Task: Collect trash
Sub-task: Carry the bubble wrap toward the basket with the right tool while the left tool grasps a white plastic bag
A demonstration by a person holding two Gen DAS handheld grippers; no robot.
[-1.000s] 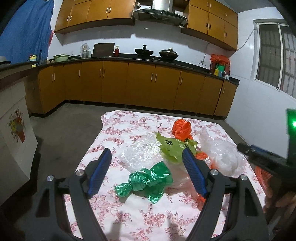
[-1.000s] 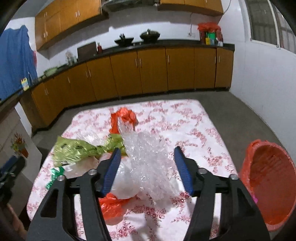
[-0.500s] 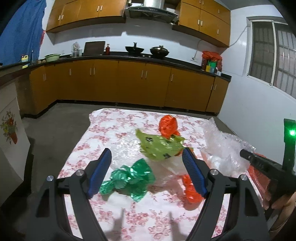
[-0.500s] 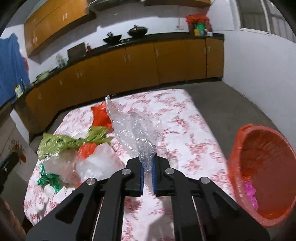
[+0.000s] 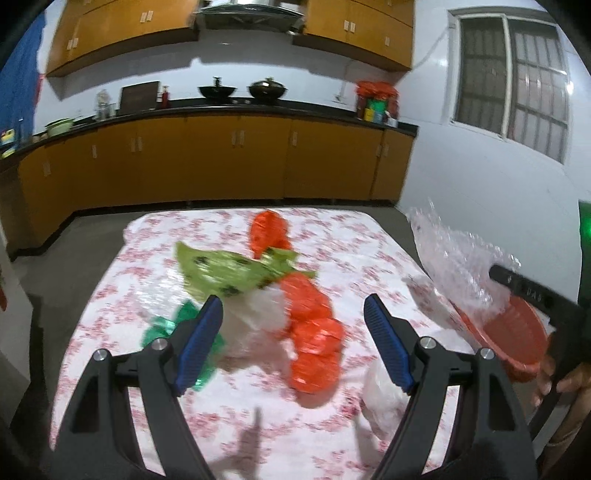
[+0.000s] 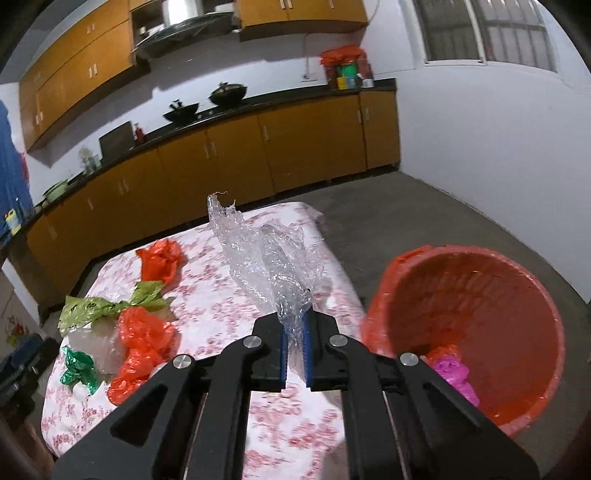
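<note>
Lifted, crinkled clear plastic wrap [image 6: 271, 266], tong-pinched

A kitchen, with white walls [image 5: 480, 177] and a grey concrete floor [image 6: 424, 218]. Along the back, orange-brown base cabinets [image 5: 236, 162] under a dark counter [image 5: 258, 108], carrying two black woks [image 5: 217, 91], a red-wrapped bundle [image 5: 376, 99] at the right end and a green bowl [image 5: 59, 125] at the left; above, matching wall cabinets [image 5: 122, 33] and a steel range hood [image 5: 251, 13]. On the right wall a barred window [image 5: 513, 81], at the far left a blue cloth [image 6: 11, 173], all under dim indoor light.
</note>
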